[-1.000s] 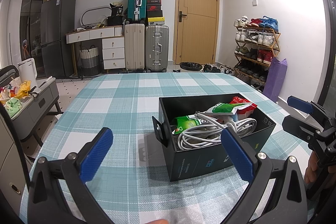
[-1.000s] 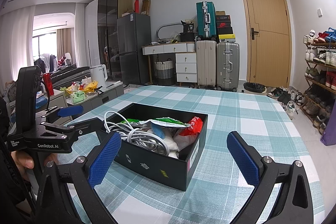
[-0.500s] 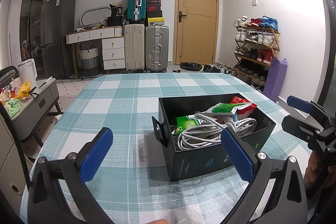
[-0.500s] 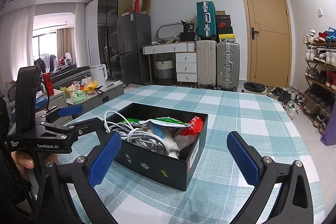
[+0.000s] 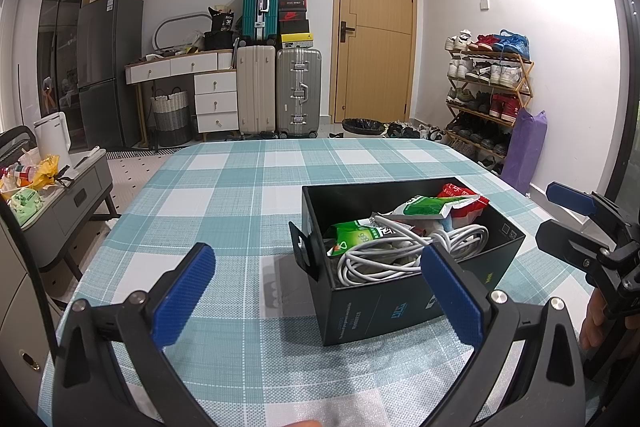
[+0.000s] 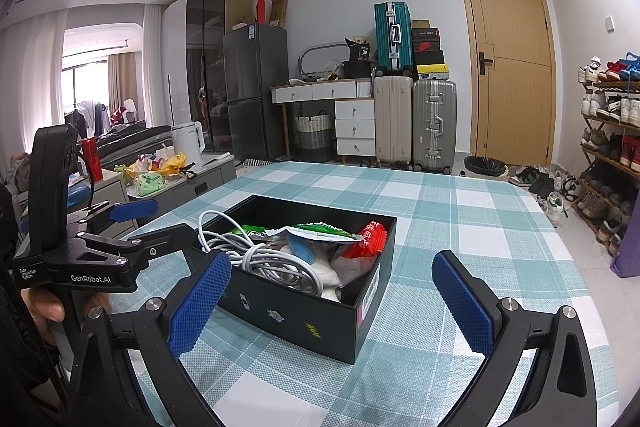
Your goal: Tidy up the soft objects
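1. Nothing has shifted over the last second: I see both views unchanged.
2. My left tool point(image 5: 318, 295) and right tool point(image 6: 330, 297) stay spread apart, holding nothing, hovering near the black box point(image 6: 308, 319) on the worktop point(image 5: 224, 195).
3. The white cable point(image 6: 276, 263) and snack packets point(image 5: 424, 207) lie inside the box; nothing soft lies loose outside.
4. That fits either sorting finished or unpacking pending.

Both wrist cameras are looking low across the counter point(image 5: 224, 187) toward the door point(image 6: 512, 67), sharing the nearby black box point(image 5: 400, 303) from opposite sides.
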`<state>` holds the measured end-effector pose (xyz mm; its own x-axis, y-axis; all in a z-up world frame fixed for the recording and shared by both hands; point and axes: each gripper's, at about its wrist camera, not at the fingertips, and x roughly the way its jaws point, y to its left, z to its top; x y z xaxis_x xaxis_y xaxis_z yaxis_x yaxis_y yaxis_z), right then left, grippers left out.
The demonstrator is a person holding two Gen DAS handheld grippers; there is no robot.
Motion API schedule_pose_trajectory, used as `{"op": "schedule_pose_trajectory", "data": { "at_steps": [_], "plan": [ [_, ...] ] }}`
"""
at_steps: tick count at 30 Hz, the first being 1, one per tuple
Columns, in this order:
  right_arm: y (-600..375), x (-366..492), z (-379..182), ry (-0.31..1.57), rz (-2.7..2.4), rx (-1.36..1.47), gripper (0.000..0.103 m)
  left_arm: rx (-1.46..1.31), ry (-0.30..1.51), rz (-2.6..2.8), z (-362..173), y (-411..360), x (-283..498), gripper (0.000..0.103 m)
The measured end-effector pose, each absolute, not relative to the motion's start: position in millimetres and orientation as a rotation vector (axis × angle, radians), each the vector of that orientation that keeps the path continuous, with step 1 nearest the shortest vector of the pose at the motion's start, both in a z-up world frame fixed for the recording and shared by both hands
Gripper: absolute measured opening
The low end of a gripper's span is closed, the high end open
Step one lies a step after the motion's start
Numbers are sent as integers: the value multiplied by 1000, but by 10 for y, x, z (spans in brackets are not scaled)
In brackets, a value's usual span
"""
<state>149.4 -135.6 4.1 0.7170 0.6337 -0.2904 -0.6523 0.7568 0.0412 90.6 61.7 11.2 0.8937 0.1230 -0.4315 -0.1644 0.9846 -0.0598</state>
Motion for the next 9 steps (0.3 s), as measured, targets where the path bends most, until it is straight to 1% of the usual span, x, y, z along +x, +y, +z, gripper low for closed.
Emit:
{"op": "schedule_pose_trajectory", "data": {
  "at_steps": [9],
  "plan": [
    [-1355,1496,42,297,712,-65,102,-95,439,150,114,613,907,103]
  ]
}}
